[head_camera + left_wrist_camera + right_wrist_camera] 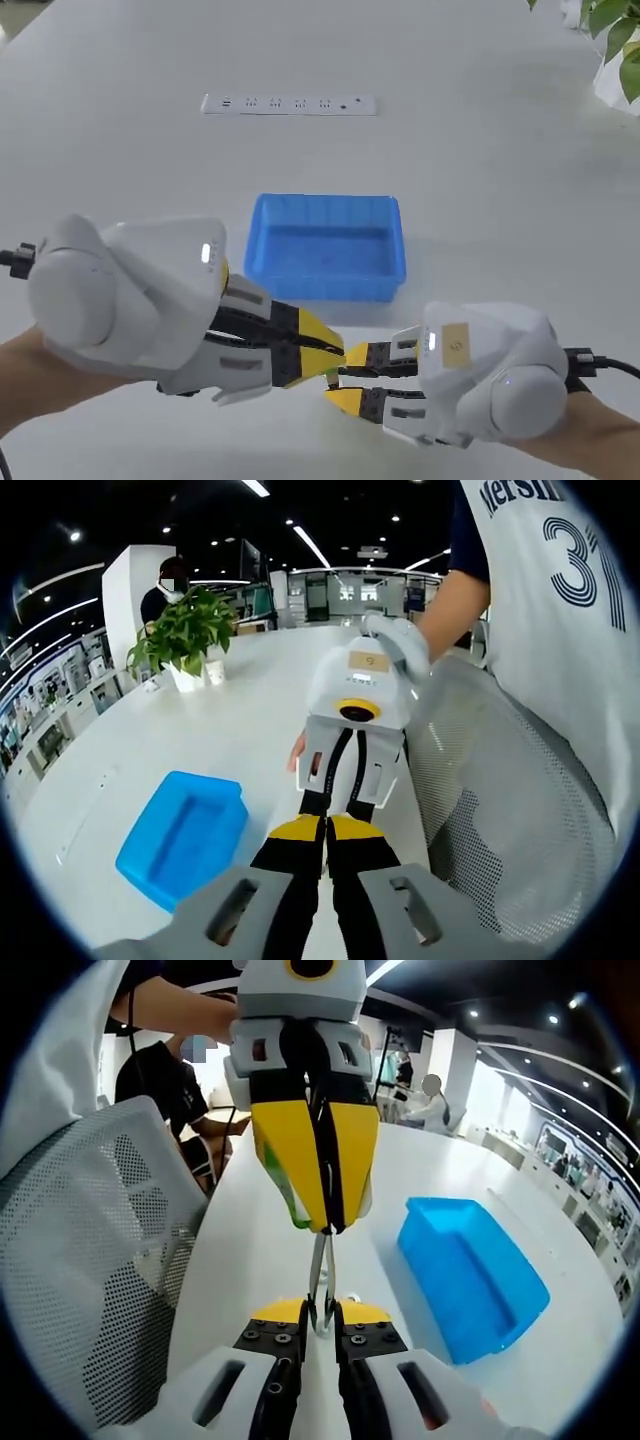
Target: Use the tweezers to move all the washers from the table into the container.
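Head view: one white table (500,170). Two tongs over its near edge, tips pointed at each other and meeting.

Left tongs (330,355) come in from the left edge. Right tongs (350,378) come in from the right edge.

Tweezers (320,1265): count 1, thin bare metal. In the right gripper view they bridge the short gap between the two sets of yellow tips, above the table top.
- Left tongs: yellow pads drawn together, with the tweezers coming out from between the tips. Closed on the tweezers.
- Right tongs: tips nearly together, with the other end of the tweezers in the narrow slit. Also closed on the tweezers.
- The left gripper view agrees for its own tongs: black arms and yellow tips pressed side by side, facing the right tongs head on.

Container (325,285): count 1. Blue, rectangular, open-topped. It sits mid-table, just beyond the meeting tips on the far side, apart from both tongs. I cannot make out its contents from these views.

Power strip (288,104): count 1. White, lying flat toward the far edge, well apart from the container.

Plant (612,45): count 1. Green leaves at the far right corner.

Chair (90,1260): count 1. White mesh back, at the near edge beside the person holding the tongs.
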`<move>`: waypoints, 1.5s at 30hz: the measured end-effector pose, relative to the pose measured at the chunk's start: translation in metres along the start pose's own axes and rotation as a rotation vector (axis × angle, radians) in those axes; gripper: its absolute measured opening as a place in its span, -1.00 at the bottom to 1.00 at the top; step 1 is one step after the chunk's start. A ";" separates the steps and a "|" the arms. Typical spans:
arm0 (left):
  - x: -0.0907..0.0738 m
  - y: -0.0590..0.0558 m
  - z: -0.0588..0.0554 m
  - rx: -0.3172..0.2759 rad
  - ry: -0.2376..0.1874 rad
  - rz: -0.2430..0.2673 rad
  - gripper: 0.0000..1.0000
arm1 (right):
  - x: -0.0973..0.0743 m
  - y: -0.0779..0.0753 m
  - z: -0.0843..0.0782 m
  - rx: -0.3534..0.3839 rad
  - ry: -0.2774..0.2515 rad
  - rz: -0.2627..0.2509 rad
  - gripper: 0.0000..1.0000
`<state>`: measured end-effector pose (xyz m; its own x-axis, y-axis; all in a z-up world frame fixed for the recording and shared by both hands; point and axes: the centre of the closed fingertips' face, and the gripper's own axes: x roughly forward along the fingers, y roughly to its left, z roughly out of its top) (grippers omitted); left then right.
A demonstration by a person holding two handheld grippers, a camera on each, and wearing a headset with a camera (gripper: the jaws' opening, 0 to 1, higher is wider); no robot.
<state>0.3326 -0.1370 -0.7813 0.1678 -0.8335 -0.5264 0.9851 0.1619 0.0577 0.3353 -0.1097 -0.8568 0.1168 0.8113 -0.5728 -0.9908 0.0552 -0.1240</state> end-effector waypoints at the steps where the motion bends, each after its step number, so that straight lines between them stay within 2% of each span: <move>1: 0.000 0.000 0.000 0.000 -0.001 -0.001 -0.91 | 0.000 -0.001 0.000 -0.004 0.001 -0.003 -0.76; 16: 0.001 0.000 -0.001 -0.027 -0.005 -0.006 -0.91 | 0.002 0.002 -0.003 0.019 0.009 0.012 -0.76; 27: 0.001 -0.001 -0.002 -0.041 -0.007 -0.019 -0.91 | 0.005 0.003 -0.005 0.027 0.013 0.045 -0.78; 36: 0.000 -0.002 -0.002 -0.032 0.009 -0.020 -0.91 | 0.006 0.003 -0.005 0.010 0.025 0.037 -0.79; 41: -0.005 -0.001 0.003 -0.021 0.008 -0.012 -0.90 | 0.002 0.001 0.001 -0.006 0.023 0.025 -0.80; 45: -0.014 0.003 0.013 0.000 0.008 0.001 -0.90 | -0.002 -0.006 0.014 -0.023 0.003 0.005 -0.80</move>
<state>0.3339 -0.1319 -0.7627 0.1682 -0.8292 -0.5330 0.9850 0.1623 0.0583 0.3399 -0.1039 -0.8437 0.1126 0.8095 -0.5761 -0.9894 0.0382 -0.1398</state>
